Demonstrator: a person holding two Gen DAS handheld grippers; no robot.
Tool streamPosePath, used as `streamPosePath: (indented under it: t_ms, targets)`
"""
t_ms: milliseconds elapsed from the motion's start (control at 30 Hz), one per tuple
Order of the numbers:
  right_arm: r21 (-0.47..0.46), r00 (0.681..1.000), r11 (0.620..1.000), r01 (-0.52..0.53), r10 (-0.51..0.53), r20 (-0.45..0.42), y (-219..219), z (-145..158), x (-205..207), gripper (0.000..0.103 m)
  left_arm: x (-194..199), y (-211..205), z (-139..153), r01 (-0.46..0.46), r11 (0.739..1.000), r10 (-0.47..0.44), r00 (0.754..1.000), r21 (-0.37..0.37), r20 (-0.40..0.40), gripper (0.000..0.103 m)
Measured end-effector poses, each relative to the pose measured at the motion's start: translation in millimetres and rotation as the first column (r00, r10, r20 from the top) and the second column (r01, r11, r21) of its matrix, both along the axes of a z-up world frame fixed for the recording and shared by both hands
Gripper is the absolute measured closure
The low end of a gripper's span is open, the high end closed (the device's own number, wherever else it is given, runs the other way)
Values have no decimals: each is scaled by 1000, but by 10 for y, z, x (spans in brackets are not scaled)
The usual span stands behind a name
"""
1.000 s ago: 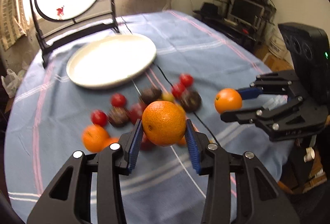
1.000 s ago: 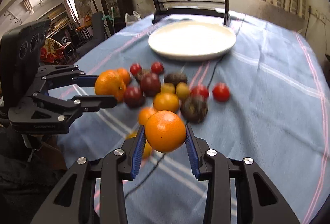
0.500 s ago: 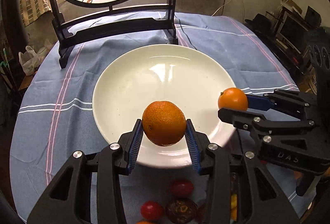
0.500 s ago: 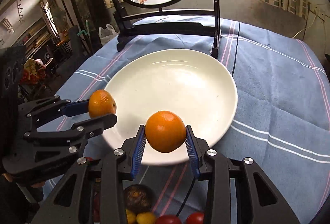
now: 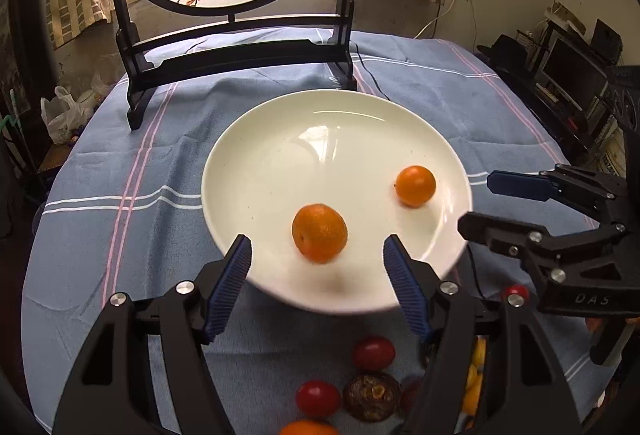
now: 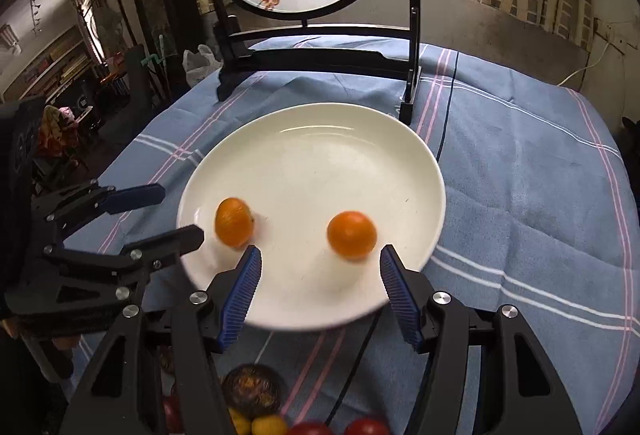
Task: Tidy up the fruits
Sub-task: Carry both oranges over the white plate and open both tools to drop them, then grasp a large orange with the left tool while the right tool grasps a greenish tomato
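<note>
- Orange fruit dominates the left wrist view: two oranges lie on the white plate [image 5: 280, 139]. The larger orange [image 5: 319, 232] sits near the front rim; the smaller orange [image 5: 415, 185] sits toward the right rim.
- Left tongs [image 5: 317, 287]: jaws have just been opening and now stand wide. The larger orange lies beyond the pads, untouched and released.
- Right tongs [image 5: 476, 203] enter from the right, jaws parted and empty, tips at the plate rim.
- Below the plate, on the blue-clothed counter [image 5: 100, 235], remaining fruit waits: red tomatoes [image 5: 318, 397], a dark wrinkled fruit [image 5: 372, 397], and yellow pieces partly hidden by a finger.
- Right wrist view: the same plate [image 6: 340, 155] holds both oranges, well apart. The nearer orange [image 6: 351, 235] is blurred, which suggests it has not settled.
- Right tongs [image 6: 320, 291]: jaws have just been opening, now wide, nothing between the pads.
- Left tongs [image 6: 176, 211] stand at the left rim, likewise parted.
- Hazard: round fruit on a shallow plate can roll. A loose orange may travel over the low rim or strike its neighbour.
- Hazard: a finger tip clipping the rim on withdrawal would tilt the plate and set its contents moving.
- Hazard: a black cable [image 6: 348, 375] runs under the plate; snagging it would drag the plate.
</note>
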State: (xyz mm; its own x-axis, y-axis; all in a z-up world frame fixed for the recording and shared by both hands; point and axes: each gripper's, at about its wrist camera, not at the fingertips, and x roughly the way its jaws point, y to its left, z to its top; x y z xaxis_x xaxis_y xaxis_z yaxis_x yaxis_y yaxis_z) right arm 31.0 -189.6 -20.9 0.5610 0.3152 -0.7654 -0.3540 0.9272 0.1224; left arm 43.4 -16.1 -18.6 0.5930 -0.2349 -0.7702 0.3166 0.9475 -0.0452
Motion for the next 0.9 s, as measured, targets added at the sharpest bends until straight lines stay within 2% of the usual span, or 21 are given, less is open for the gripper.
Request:
streamPosePath:
  t_ms: [167,267,367,467,600,767,800,833,867,900]
  targets:
    - [-20,991,990,-136,136,1,69,-40,-970,33,-634,123,92,42,999,-42,998,5,51,26]
    - [-25,983,983,-184,183,-22,103,-139,-1460,32,-989,221,89,58,998,-57,997,-13,60,25]
    - [-38,976,977,-210,207,-62,152,-294,-1780,32,-1253,314,53,65,998,-64,996,-17,63,24]
    - [-84,976,974,-212,206,-73,209,-447,-1928,32,-1443,385,21,59,998,-58,996,-12,68,24]
    - [-50,977,980,-191,185,-101,207,-538,-1911,32,-1594,475,-69,55,998,-53,997,-22,50,24]
    - [-56,972,976,-209,201,-125,249,-630,-1875,33,-1663,458,-304,71,997,-71,997,-1,-6,24]
    - [-56,971,976,-212,204,-127,253,-644,-1875,40,-1661,426,-351,78,997,-78,997,4,-18,24]
    - [-52,969,975,-216,207,-133,259,-662,-1865,52,-1660,388,-390,87,996,-87,996,7,-25,24]
    - [-54,971,976,-211,203,-125,250,-654,-1868,56,-1654,351,-417,97,995,-97,995,6,-31,24]
    - [-37,969,975,-220,214,-127,240,-649,-1868,65,-1647,307,-446,108,994,-108,993,6,-37,24]
